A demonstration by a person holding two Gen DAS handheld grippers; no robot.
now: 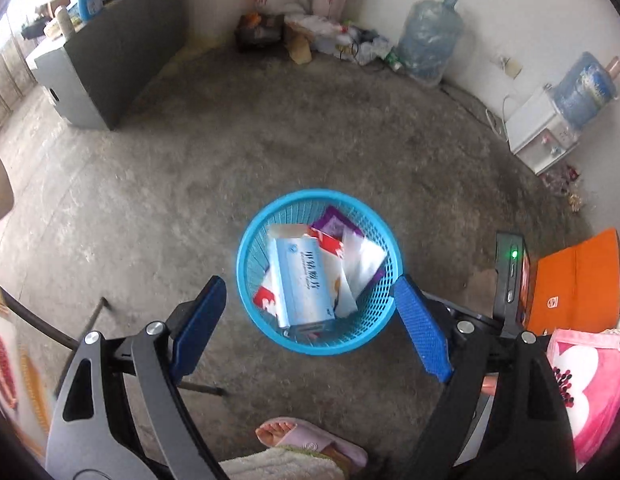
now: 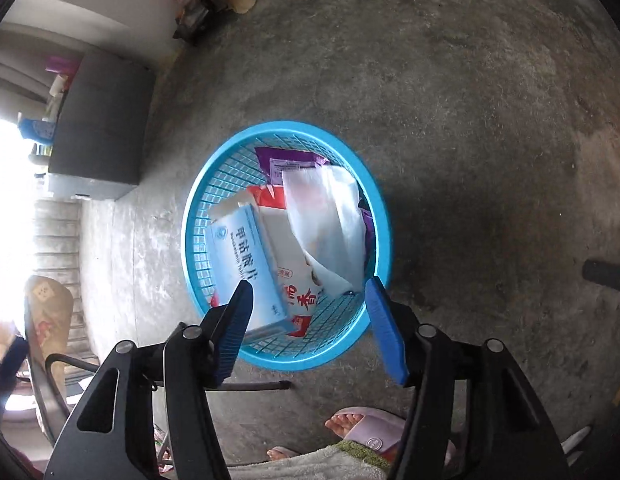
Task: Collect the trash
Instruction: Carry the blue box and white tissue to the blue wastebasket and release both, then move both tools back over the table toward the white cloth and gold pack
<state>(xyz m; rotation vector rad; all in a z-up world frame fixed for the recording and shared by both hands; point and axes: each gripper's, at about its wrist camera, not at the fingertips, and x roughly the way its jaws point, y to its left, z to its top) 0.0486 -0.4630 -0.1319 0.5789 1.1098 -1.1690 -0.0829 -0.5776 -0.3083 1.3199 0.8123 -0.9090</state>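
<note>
1. Blue mesh basket [image 1: 245,256] stands on the concrete floor [image 1: 189,160], straight ahead of both tools; the trash, a pale blue box [image 1: 301,284] and a white wrapper [image 2: 326,216], lies inside.
2. Our left hand-held gripper [image 1: 310,296] and right hand-held gripper [image 2: 307,300] hang spread and empty above it; we judge the drop done.

Blue plastic mesh basket [image 1: 245,264] — rough, matt concrete floor [image 1: 269,128].

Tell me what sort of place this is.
Probably a plain room in a home, used partly for storage: bare concrete floor, a water dispenser with spare jugs by the wall, and a blue trash basket on the floor.
</note>
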